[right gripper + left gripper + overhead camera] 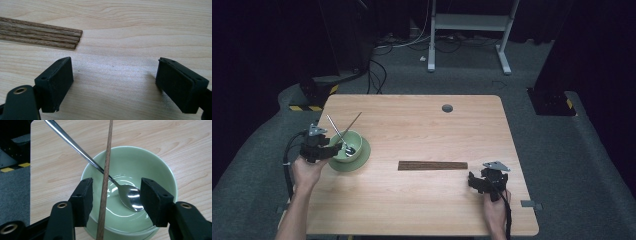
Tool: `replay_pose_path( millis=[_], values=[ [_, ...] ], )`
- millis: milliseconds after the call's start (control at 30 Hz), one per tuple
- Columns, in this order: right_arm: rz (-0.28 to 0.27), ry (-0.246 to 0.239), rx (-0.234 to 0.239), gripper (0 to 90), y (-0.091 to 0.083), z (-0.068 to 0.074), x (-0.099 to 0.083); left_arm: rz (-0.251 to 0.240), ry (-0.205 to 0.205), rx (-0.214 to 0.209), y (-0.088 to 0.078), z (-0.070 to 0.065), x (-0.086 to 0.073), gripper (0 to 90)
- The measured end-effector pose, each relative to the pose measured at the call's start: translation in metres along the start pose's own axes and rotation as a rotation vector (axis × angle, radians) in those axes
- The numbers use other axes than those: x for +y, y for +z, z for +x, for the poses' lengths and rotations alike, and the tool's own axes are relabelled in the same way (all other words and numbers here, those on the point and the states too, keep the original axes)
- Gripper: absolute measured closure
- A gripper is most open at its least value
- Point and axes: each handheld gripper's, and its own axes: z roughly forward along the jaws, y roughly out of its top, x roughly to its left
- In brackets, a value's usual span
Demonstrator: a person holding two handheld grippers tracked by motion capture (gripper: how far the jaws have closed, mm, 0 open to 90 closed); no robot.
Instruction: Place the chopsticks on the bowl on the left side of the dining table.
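Note:
A pale green bowl stands on a matching green saucer near the table's left edge. A metal spoon rests in it with its handle leaning up to the far left. A thin wooden stick also leans in the bowl. My left gripper is open at the bowl's near rim; the stick passes between its jaws, close to the left pad and not pressed. My right gripper is open low over bare table, just beside the end of a flat row of dark wooden sticks.
A round cable hole sits near the far edge of the wooden table. Behind the table, on the grey floor, are a white desk frame, loose cables and black stands with yellow-black tape.

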Motion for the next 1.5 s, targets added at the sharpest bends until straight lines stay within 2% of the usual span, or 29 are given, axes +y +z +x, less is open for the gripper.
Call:
replay_pose_path(
  millis=[167, 433, 633, 700, 800, 1067, 1500],
  values=[
    [0.0, 0.0, 0.0, 13.9, 0.0, 0.0, 0.0, -0.021, -0.014, -0.01, -0.002, -0.002, 0.001, 41.3],
    [0.0, 0.0, 0.0, 13.9, 0.0, 0.0, 0.0, -0.043, -0.035, -0.049, -0.002, -0.008, 0.0, 36.7],
    [0.0, 0.0, 0.0, 13.9, 0.0, 0.0, 0.0, -0.045, -0.03, -0.072, -0.001, -0.017, 0.003, 31.3],
    [0.0, 0.0, 0.0, 13.9, 0.0, 0.0, 0.0, -0.037, -0.031, -0.066, -0.001, -0.02, 0.003, 28.1],
    [0.0, 0.0, 0.0, 13.9, 0.0, 0.0, 0.0, -0.025, -0.031, -0.059, 0.001, -0.024, 0.004, 28.3],
    [0.0, 0.0, 0.0, 13.9, 0.0, 0.0, 0.0, -0.07, -0.032, -0.091, -0.001, -0.033, 0.006, 28.2],
    [0.001, 0.003, 0.0, 13.8, 0.0, 0.0, 0.0, -0.095, -0.007, -0.146, -0.001, -0.05, 0.007, 28.8]
  ],
)
